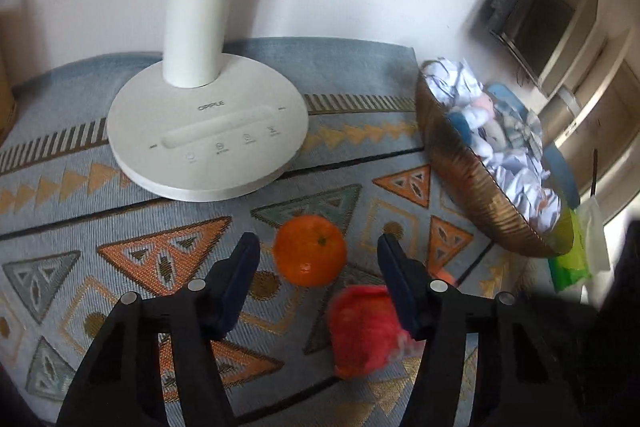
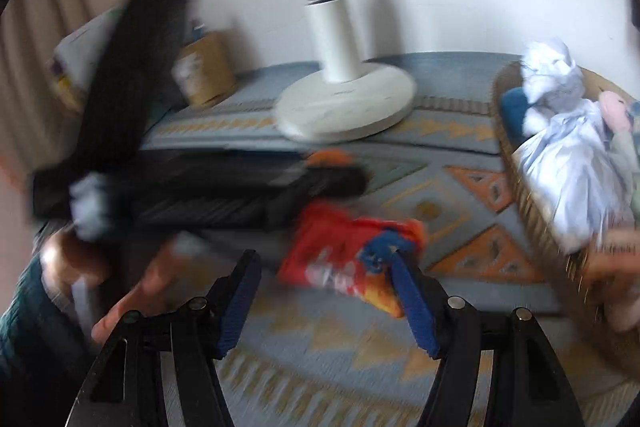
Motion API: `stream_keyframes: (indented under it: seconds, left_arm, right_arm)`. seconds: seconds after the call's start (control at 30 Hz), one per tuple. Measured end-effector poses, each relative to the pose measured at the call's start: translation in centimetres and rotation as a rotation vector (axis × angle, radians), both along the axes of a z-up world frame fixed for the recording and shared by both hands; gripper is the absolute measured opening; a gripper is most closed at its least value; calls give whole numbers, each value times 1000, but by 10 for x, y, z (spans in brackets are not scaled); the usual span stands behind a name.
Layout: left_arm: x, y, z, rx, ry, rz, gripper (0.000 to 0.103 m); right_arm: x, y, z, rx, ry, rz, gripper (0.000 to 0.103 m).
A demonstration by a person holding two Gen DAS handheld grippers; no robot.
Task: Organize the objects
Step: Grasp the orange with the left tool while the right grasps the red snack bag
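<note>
An orange mandarin (image 1: 310, 251) lies on the patterned cloth (image 1: 120, 227) in front of a white lamp base (image 1: 208, 135). My left gripper (image 1: 316, 239) is open around it, one blue finger on each side with gaps showing. A red snack packet (image 1: 364, 331) lies just below the mandarin, against the right-hand finger. In the blurred right wrist view the same packet (image 2: 348, 259) sits just ahead of my open right gripper (image 2: 322, 255), whose right-hand fingertip overlaps it. The mandarin (image 2: 328, 157) peeks out behind the left gripper's black body (image 2: 160, 187).
A woven basket (image 1: 472, 195) full of crumpled white paper and cloth stands at the right. Beside it lies a green packet (image 1: 568, 259). A cardboard box (image 2: 208, 75) stands at the back left. A person's hand (image 2: 132, 291) shows at the left and another (image 2: 612, 267) by the basket.
</note>
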State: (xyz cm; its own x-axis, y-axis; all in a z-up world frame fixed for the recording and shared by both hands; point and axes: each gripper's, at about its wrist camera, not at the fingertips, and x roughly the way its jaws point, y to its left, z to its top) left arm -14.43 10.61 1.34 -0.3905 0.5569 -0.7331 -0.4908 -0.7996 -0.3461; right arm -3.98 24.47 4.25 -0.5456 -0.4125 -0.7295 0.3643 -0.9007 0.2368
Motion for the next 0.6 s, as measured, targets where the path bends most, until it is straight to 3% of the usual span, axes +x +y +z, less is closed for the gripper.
stream_keyframes:
  seconds: [0.13,0.23,0.3,0.5,0.6]
  left_arm:
    - [-5,-6,-3,28,-21,-2,58]
    - [-4,-3,-2,17,-10,-5,58]
    - [-5,0,-4,0,-15,-3,58]
    - [-6,1,-4,-6,-12,-4,57]
    - [-5,3,-5,-9,-16,-15,43]
  right_arm:
    - [40,-7,0,-105,-92,129,66]
    - [43,5,5,9,-16,0,66]
    - [33,6,8,80,22,-24,66]
    - [-12,-20,-4,264,69,106,66]
    - [-27,-18,-10,267,87,104,68]
